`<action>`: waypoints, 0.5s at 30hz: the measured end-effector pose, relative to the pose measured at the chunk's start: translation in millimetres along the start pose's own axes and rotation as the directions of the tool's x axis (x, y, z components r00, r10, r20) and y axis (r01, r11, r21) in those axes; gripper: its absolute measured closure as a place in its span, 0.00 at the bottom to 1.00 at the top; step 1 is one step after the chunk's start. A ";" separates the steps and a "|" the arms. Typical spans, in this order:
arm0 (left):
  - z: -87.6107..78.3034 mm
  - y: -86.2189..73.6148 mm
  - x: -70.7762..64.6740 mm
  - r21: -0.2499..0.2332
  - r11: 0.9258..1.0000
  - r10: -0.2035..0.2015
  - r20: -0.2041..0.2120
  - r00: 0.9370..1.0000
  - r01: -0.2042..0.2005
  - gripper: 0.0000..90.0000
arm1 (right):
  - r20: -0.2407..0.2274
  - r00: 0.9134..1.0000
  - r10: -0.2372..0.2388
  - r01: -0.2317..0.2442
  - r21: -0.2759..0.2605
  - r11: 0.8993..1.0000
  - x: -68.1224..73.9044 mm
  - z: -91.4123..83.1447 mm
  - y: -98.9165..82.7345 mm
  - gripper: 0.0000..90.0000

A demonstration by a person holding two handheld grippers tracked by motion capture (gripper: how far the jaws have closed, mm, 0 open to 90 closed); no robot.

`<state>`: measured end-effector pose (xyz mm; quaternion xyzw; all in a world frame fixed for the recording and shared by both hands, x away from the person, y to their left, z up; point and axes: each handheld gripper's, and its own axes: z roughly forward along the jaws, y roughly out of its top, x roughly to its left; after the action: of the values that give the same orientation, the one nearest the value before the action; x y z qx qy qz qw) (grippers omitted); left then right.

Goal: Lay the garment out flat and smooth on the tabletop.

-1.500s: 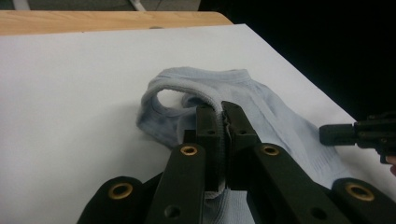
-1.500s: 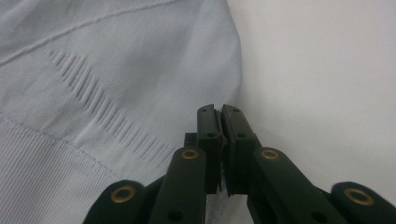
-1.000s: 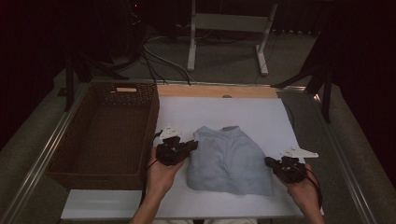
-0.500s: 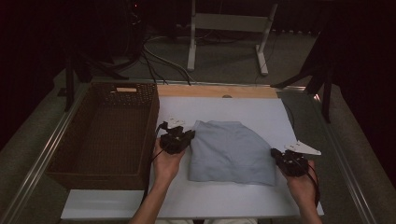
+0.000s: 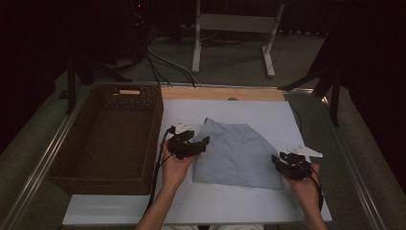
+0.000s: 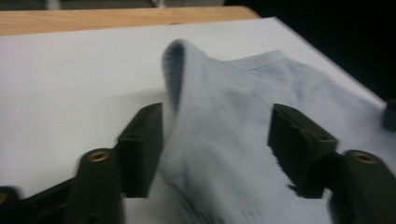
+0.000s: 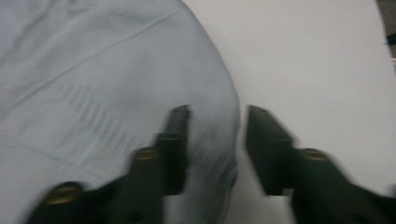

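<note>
High view: grey cloth [image 5: 237, 153] lies flat on the white board [image 5: 249, 206], right of the basket [image 5: 103, 139]. Left gripper [image 5: 203, 143] at its left edge, right gripper [image 5: 278, 163] at its lower right corner.

Left gripper view: jaws just opened, wide apart; cloth edge [image 6: 224, 135] stands loose between them, unpinched.

Right gripper view: jaws just opened, partly apart, straddling the cloth's edge [image 7: 224, 135]; no grip.

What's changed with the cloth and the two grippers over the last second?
Both grippers' jaws have just been opening, letting go of the cloth. The left gripper stands open with the cloth's raised edge loose between its jaws; the right gripper is open astride the cloth's other edge. The cloth went from a bunched heap to lying spread flat on the white board. The basket stayed put.
</note>
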<state>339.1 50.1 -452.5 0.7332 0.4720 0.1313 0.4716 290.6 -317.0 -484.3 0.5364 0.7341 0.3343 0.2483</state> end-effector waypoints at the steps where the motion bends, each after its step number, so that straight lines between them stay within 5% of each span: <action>1: -2.5 -2.6 -2.2 -0.007 1.000 0.018 0.013 1.000 -0.018 0.33 | -0.016 1.000 0.008 -0.008 -0.005 1.000 -0.3 -1.6 -0.3 0.55; 8: -10.2 -12.1 -4.0 -0.037 0.999 0.022 0.078 0.997 -0.019 0.29 | -0.083 0.996 0.037 -0.039 -0.019 0.999 -3.2 -13.7 -5.0 0.43; 15: -10.6 -26.8 -3.3 -0.015 0.999 0.029 0.066 0.997 -0.028 0.27 | -0.090 0.995 0.046 -0.047 -0.008 0.999 -6.6 -20.8 -12.8 0.42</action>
<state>315.4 56.3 -468.0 0.7405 0.4448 0.1171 0.4901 269.6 -330.6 -480.4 0.5364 0.7303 0.3674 0.2098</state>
